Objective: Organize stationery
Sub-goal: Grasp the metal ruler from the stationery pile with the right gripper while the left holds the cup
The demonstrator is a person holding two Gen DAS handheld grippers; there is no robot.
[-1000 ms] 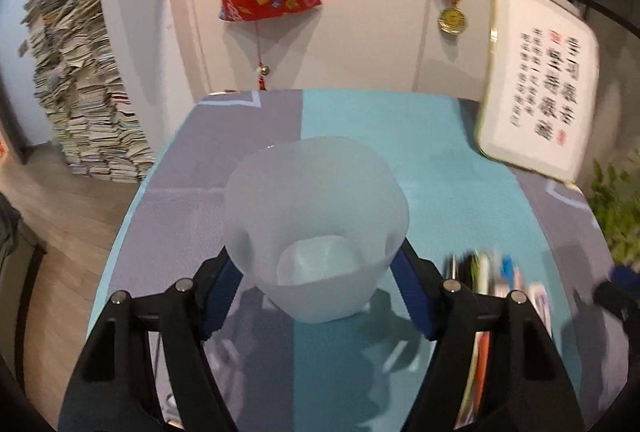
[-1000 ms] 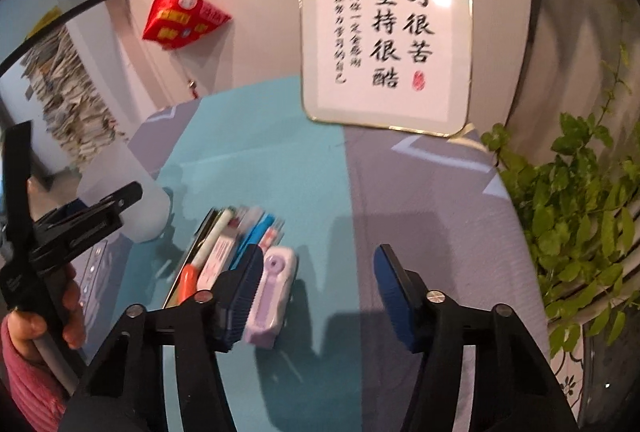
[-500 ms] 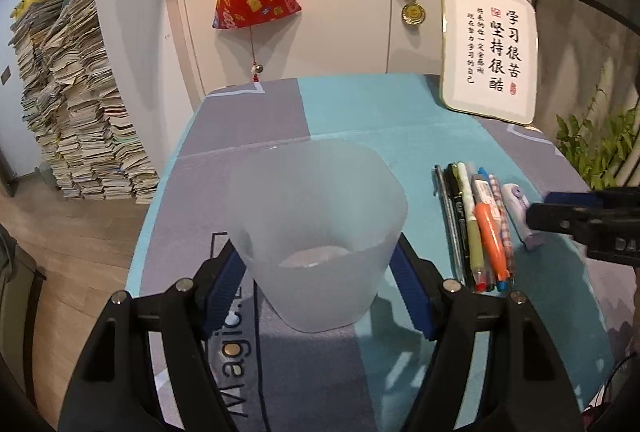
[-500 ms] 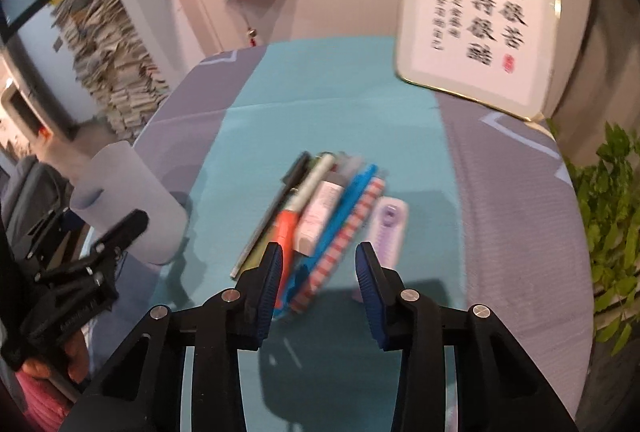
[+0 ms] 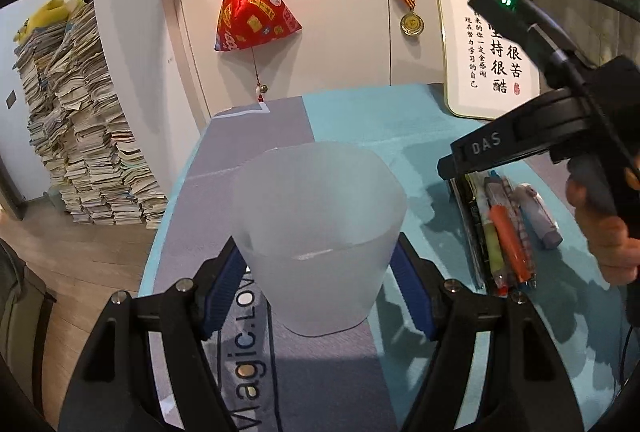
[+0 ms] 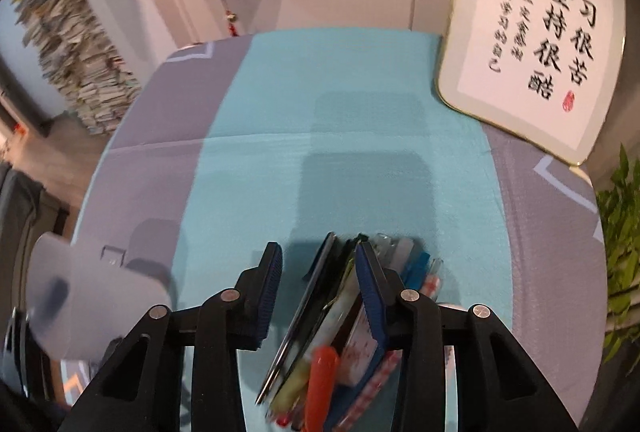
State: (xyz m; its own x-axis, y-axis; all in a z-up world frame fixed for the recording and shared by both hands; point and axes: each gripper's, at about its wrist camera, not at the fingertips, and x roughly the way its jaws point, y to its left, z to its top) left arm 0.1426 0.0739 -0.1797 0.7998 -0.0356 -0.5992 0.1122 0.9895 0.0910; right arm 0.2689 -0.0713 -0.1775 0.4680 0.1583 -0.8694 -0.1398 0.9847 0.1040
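A frosted translucent cup (image 5: 320,232) stands on the grey strip of the tablecloth. My left gripper (image 5: 316,272) has its blue pads against the cup's two sides, and its jaws are starting to open. In the right wrist view the cup (image 6: 92,296) is a blur at the far left. A row of pens and markers (image 5: 504,232) lies side by side on the teal cloth, with a purple correction tape (image 5: 536,216) at its right end. My right gripper (image 6: 318,248) hangs low over the pens (image 6: 320,352), open. A black pen lies between its fingers, untouched by the pads.
A framed calligraphy board (image 6: 532,43) leans at the table's back right, with a green plant (image 6: 620,232) beyond the right edge. A red ornament (image 5: 252,15) hangs on the wall. Piled papers (image 5: 80,135) stand on the floor to the left. A hand (image 5: 612,244) grips the right tool.
The right gripper slid left from the purple correction tape to over the pens, and its jaws narrowed. The left gripper shifted with the cup, then stayed put.
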